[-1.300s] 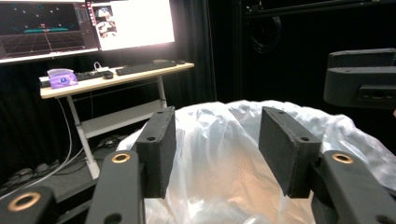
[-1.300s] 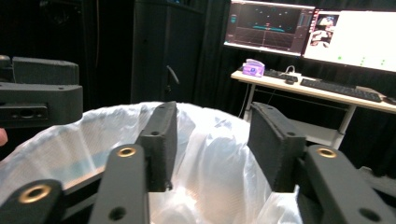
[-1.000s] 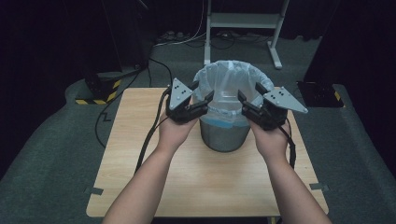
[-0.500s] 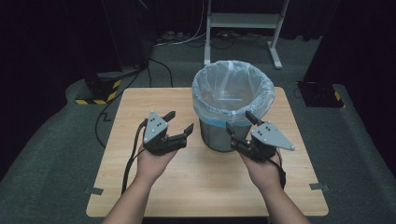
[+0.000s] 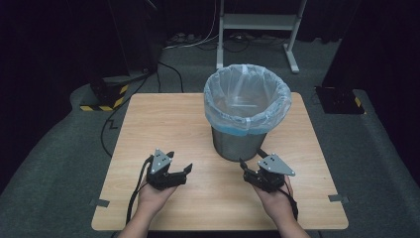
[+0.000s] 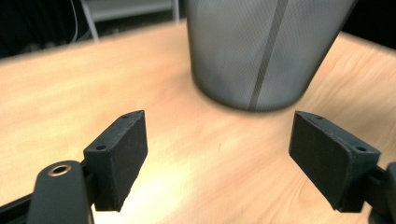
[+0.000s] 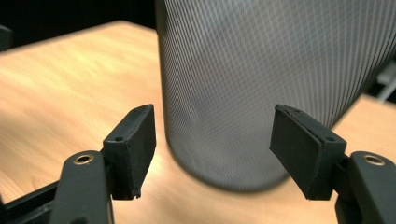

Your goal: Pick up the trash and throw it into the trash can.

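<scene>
A grey mesh bin [image 5: 236, 145] stands on the wooden table [image 5: 163, 119], lined with a pale blue plastic bag [image 5: 247, 106] folded over its rim. My left gripper [image 5: 179, 162] is low over the table, to the front left of the bin and apart from it. Its jaws have just been opening and nothing is between them. In the left gripper view the bin [image 6: 261, 51] stands ahead of the open left gripper [image 6: 219, 135]. My right gripper [image 5: 250, 158] is close to the bin's front right, open after widening a moment ago. In its own view the right gripper [image 7: 212, 140] frames the mesh wall [image 7: 280, 60] without touching it.
Cables [image 5: 148, 89] run over the grey floor behind the table. A white stand [image 5: 257, 22] is at the back, and black-and-yellow striped blocks [image 5: 106, 96] lie at the left. Tape tabs [image 5: 99, 202] mark the table's front corners.
Both hands have dropped from the bin's rim and drawn back toward the table's front edge. The jaws have left the bag and stand wider. The bag stays folded over the rim.
</scene>
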`<move>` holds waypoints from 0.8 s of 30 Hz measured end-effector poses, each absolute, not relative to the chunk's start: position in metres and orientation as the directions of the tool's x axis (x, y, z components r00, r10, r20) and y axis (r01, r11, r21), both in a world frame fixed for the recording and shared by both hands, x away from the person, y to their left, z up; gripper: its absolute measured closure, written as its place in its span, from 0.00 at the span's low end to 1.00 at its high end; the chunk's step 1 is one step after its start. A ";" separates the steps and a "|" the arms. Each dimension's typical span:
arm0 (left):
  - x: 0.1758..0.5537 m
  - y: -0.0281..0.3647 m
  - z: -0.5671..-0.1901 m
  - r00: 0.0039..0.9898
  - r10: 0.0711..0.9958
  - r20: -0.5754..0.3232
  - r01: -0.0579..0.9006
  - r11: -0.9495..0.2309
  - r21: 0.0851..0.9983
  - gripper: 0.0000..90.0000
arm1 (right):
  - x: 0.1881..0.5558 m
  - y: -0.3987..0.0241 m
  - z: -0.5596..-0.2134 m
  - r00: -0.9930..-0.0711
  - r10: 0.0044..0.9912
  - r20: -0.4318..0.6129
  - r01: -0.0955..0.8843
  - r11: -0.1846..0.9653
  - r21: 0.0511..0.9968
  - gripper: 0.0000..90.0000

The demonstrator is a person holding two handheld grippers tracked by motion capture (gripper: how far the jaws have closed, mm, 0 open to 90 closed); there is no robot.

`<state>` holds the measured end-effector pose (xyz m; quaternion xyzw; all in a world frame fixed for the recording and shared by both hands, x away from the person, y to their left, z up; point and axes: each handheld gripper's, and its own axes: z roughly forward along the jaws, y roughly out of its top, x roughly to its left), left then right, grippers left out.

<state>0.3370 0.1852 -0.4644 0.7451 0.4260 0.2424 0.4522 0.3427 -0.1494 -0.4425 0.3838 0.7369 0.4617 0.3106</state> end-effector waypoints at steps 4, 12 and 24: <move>0.336 0.190 -0.489 0.516 0.856 -0.022 0.471 -0.262 0.842 0.18 | 0.346 -0.157 -0.466 -0.499 0.861 -0.092 0.340 0.293 0.894 0.34; 0.321 0.207 -0.513 0.525 0.851 0.020 0.549 -0.356 0.756 0.17 | 0.345 -0.174 -0.503 -0.491 0.869 -0.061 0.464 0.320 0.826 0.34; 0.313 0.220 -0.529 0.469 0.883 -0.002 0.604 -0.318 0.731 0.13 | 0.356 -0.180 -0.524 -0.490 0.872 -0.011 0.602 0.347 0.719 0.28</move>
